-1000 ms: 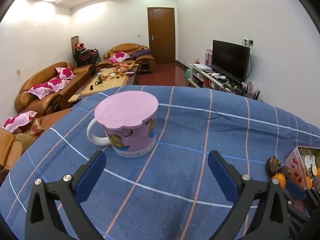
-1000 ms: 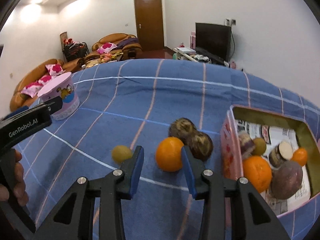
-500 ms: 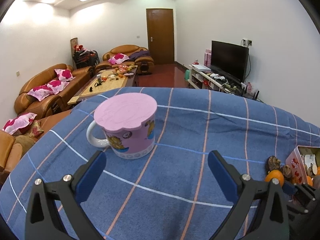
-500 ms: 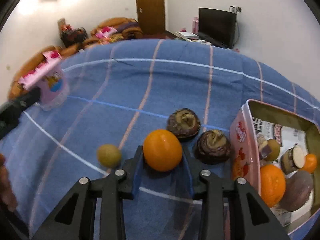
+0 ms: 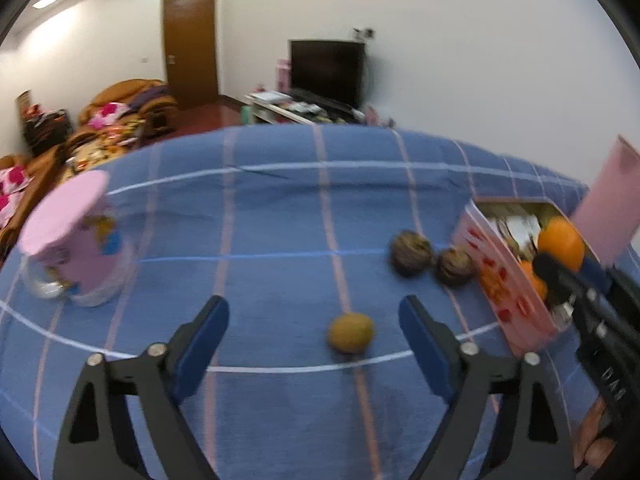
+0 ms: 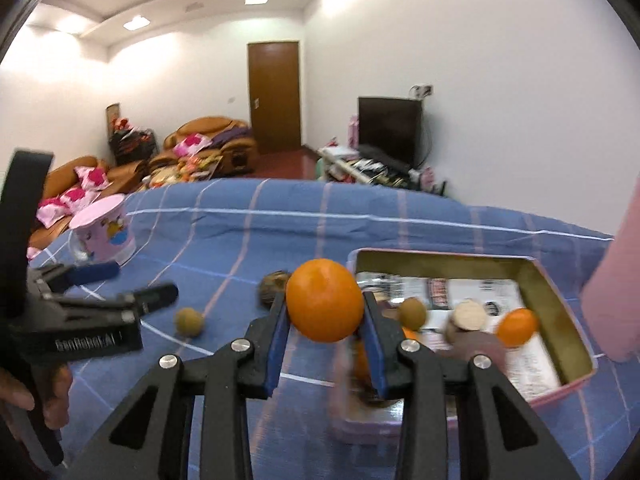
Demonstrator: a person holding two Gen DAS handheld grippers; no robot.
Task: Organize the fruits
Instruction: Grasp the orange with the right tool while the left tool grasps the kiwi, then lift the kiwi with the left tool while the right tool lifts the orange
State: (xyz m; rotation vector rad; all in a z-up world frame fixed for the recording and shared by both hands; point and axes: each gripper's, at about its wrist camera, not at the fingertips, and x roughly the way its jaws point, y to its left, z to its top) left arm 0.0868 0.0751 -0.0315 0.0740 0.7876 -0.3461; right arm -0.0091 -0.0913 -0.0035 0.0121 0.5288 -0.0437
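My right gripper (image 6: 325,320) is shut on an orange (image 6: 325,300) and holds it in the air beside the near-left corner of the pink tin box (image 6: 560,280); the held orange (image 5: 560,243) shows over the box (image 5: 504,276) in the left wrist view. My left gripper (image 5: 314,326) is open, and a small yellow-green fruit (image 5: 351,332) lies on the blue cloth between its fingers. Two brown fruits (image 5: 412,253) (image 5: 454,266) lie by the box. Several fruits lie in the box, among them a small orange (image 6: 518,326).
A pink lidded mug (image 5: 76,248) stands on the blue checked cloth (image 5: 280,208) at the left. The box's open pink lid (image 5: 612,200) stands up at the far right. Sofas, a door and a television are beyond the table.
My right gripper closed on the orange and lifted it up toward the box. My left gripper swung right from the mug to the small yellow-green fruit.
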